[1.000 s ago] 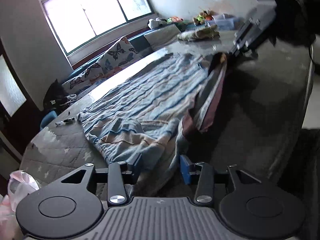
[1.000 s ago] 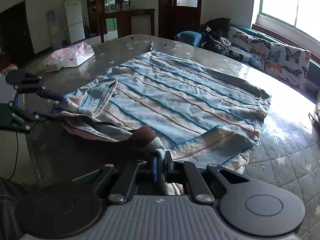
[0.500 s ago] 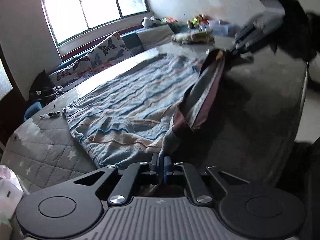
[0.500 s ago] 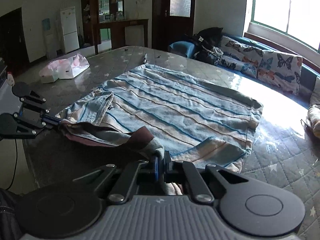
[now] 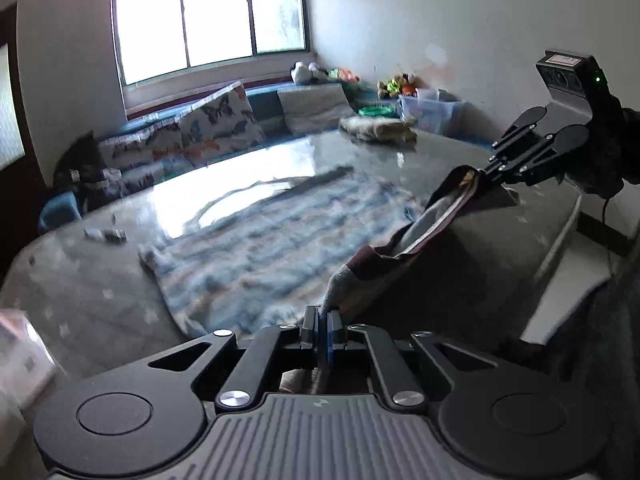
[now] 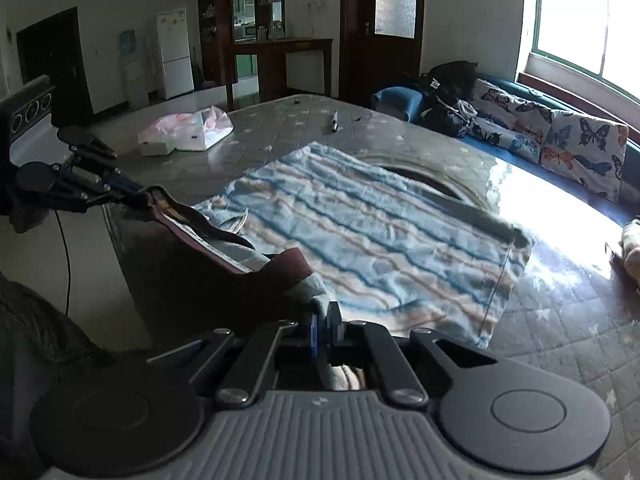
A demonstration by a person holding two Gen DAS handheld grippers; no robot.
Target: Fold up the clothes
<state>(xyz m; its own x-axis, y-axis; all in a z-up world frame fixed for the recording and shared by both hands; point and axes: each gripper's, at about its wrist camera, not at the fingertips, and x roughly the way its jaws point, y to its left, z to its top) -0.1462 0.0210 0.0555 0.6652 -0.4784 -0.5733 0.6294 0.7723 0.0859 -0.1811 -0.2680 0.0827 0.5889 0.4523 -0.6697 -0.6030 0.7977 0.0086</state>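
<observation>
fold is just starting: left tool (image 5: 322, 322) and right tool (image 6: 325, 322) are each clamping a corner of the shirt's (image 6: 372, 236) near hem, holding that edge taut above the desk (image 6: 560, 336). the rest is lying flat and striped side up on the desk; no crease is laid yet, every fold is still to do. no readable writing or labels.

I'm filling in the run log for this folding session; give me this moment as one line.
left gripper: shut on striped blue garment edge | right gripper: shut on same edge | edge: lifted off quilted grey table | rest: flat
</observation>
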